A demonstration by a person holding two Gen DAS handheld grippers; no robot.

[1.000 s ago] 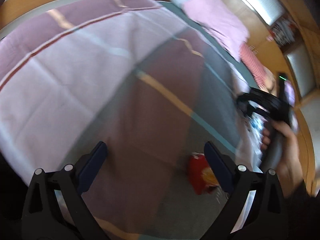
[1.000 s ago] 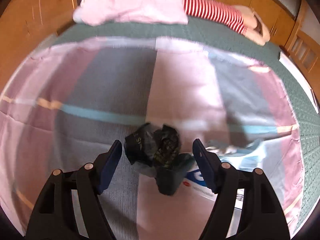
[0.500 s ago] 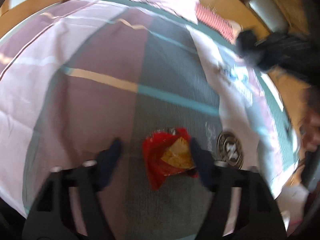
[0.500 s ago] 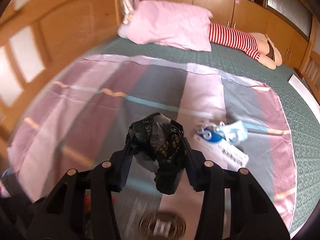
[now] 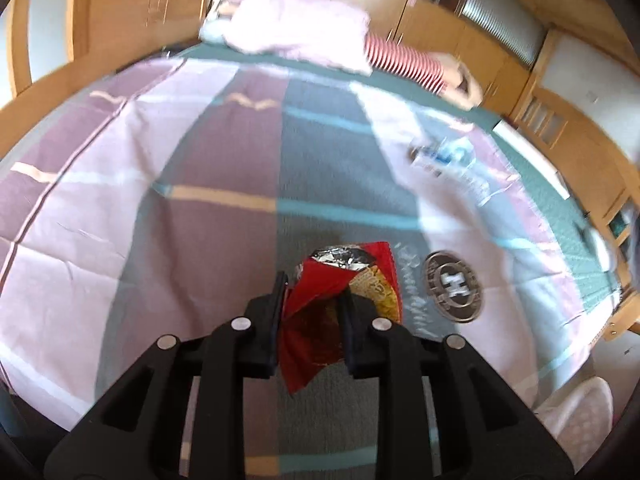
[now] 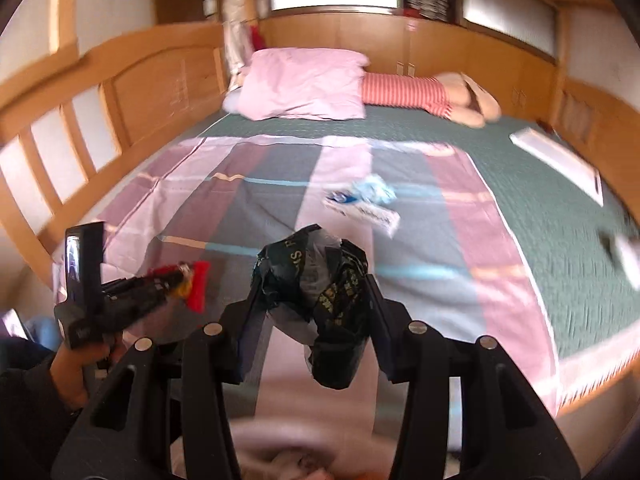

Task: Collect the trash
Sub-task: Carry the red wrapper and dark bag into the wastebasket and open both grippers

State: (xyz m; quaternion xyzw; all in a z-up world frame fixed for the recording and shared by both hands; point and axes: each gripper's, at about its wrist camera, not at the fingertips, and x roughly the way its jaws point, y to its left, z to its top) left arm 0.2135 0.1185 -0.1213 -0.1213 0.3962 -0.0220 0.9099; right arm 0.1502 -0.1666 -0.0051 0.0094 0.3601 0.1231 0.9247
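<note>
**Both grippers loaded over the bed**

The left gripper (image 5: 312, 300) was clamped on a red snack wrapper (image 5: 340, 300) — crumpled, silver foil gaping at its top — above the striped sheet (image 5: 120, 220) near its front edge. The right gripper (image 6: 312, 300) pinched a crushed black wrapper (image 6: 320, 284) with gold lettering. A blue-white wrapper (image 6: 364, 200) lay mid-sheet.
</note>
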